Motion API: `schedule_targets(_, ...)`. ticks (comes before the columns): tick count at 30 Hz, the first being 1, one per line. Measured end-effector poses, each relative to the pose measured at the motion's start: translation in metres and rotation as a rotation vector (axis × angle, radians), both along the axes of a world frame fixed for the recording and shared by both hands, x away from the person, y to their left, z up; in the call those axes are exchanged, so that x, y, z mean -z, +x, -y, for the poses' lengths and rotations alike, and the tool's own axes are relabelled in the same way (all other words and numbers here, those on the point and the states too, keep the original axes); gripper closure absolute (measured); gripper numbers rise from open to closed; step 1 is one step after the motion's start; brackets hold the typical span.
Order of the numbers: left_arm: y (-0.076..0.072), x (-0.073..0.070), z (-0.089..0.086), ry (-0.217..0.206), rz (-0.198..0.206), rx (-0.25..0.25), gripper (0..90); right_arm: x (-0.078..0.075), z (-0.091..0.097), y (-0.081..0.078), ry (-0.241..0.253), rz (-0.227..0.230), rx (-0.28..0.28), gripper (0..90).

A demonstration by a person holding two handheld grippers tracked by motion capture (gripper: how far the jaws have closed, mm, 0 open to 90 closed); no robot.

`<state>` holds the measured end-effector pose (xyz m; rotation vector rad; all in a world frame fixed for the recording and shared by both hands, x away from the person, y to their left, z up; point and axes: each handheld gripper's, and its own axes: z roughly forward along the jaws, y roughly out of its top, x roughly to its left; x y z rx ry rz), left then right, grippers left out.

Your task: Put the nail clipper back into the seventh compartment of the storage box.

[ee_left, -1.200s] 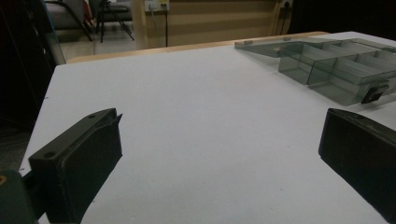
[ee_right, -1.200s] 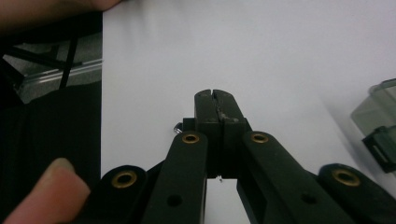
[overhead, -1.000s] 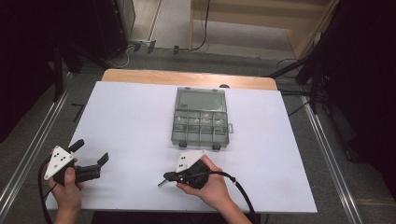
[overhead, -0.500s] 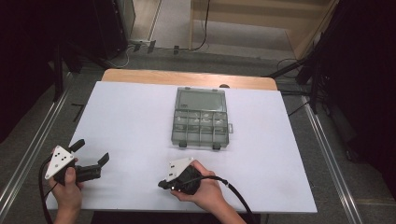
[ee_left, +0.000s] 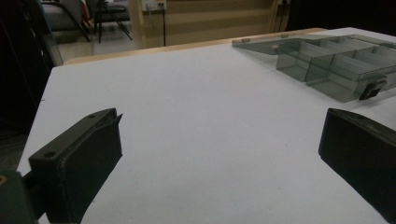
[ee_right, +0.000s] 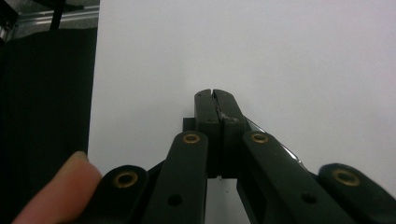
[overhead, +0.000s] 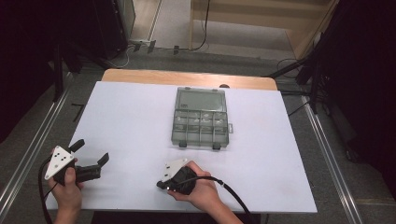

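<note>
High view: our left gripper (overhead: 91, 161) has its fingers apart over the bench (overhead: 130, 121). Our right gripper (overhead: 161, 185) has its fingers pressed together, empty. Beyond both stands the open clear compartment box (overhead: 201, 119).

The black two-jaw left gripper (overhead: 91, 152) is gaping wide; the black right gripper (overhead: 161, 185) is pressing its jaws together, empty.

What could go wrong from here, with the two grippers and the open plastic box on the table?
1. The right gripper is shut near the table's front edge. If it holds some small part, which I cannot tell, the part could drop off the white table.
2. The organizer box lies open with its lid flat; a careless push could slide it or shake its compartments.
3. The left gripper is open, and its cable hangs by the edge and may snag.
</note>
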<state>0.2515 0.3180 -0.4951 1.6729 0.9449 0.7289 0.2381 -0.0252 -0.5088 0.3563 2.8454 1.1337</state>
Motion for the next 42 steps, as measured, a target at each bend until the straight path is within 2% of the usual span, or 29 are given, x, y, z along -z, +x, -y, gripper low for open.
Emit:
schedule_targets(8, 0.000, 0.000, 0.000, 0.005, 0.000, 0.001, 0.0, 0.002, -0.003, 0.002, 0.018, 0.003, 0.047, 90.0)
schedule_targets(16, 0.000, 0.000, 0.001, 0.012, 0.002, 0.001, 0.0, 0.002, -0.007, 0.009, 0.031, -0.031, 0.083, 90.0)
schedule_targets(24, -0.001, 0.000, 0.001, 0.006, 0.002, 0.000, 0.0, 0.001, -0.012, 0.013, 0.023, -0.036, 0.121, 90.0)
schedule_targets(32, -0.002, 0.000, 0.001, 0.004, 0.006, 0.005, 0.0, -0.001, -0.019, 0.022, 0.008, -0.048, 0.188, 90.0)
schedule_targets(42, -0.001, 0.000, 0.001, 0.005, -0.003, 0.005, 0.0, -0.002, -0.020, 0.033, 0.002, -0.061, 0.242, 90.0)
